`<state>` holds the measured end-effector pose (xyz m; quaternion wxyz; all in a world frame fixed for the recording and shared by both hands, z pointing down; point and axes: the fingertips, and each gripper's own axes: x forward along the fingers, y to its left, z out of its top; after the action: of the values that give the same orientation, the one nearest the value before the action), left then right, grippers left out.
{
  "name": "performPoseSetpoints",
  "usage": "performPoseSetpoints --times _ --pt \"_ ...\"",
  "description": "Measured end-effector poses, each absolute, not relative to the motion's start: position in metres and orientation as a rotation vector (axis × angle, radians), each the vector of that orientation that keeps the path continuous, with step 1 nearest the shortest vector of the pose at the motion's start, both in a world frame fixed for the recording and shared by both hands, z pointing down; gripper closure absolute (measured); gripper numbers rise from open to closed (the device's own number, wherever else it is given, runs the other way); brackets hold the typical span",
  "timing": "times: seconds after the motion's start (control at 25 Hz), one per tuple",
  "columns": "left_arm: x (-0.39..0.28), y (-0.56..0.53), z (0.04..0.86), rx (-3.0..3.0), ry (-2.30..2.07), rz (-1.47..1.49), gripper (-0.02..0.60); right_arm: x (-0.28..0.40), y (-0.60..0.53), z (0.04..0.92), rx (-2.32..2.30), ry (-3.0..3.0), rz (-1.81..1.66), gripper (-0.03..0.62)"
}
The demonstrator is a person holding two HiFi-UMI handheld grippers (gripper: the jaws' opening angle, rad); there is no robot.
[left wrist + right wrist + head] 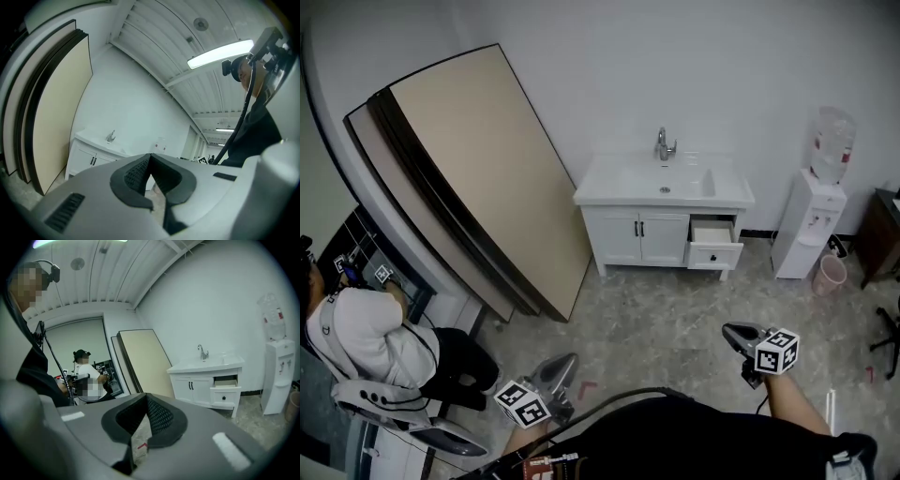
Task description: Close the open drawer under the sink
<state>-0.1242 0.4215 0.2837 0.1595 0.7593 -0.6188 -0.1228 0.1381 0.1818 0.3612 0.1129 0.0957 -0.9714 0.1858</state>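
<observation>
A white sink cabinet with a faucet stands against the far wall. Its top right drawer is pulled out, open, with a small dark knob on the front. Both grippers are held low near me, several steps short of the cabinet. My left gripper is shut with nothing in it, and so is my right gripper. The right gripper view shows the open drawer beyond the closed right gripper. The left gripper view shows the cabinet past the left gripper; the drawer is hidden there.
Large beige and dark boards lean on the wall left of the cabinet. A water dispenser and a pink bin stand to its right. A person sits at far left. Speckled floor lies between me and the cabinet.
</observation>
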Motion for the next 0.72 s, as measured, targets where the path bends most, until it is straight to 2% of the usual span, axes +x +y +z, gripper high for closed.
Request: performPoseSetpoints --times 0.72 --pt "-0.334 0.285 0.283 2.379 -1.478 -0.349 0.584 -0.033 0.104 0.334 0.604 -2.816 0.485 0.592"
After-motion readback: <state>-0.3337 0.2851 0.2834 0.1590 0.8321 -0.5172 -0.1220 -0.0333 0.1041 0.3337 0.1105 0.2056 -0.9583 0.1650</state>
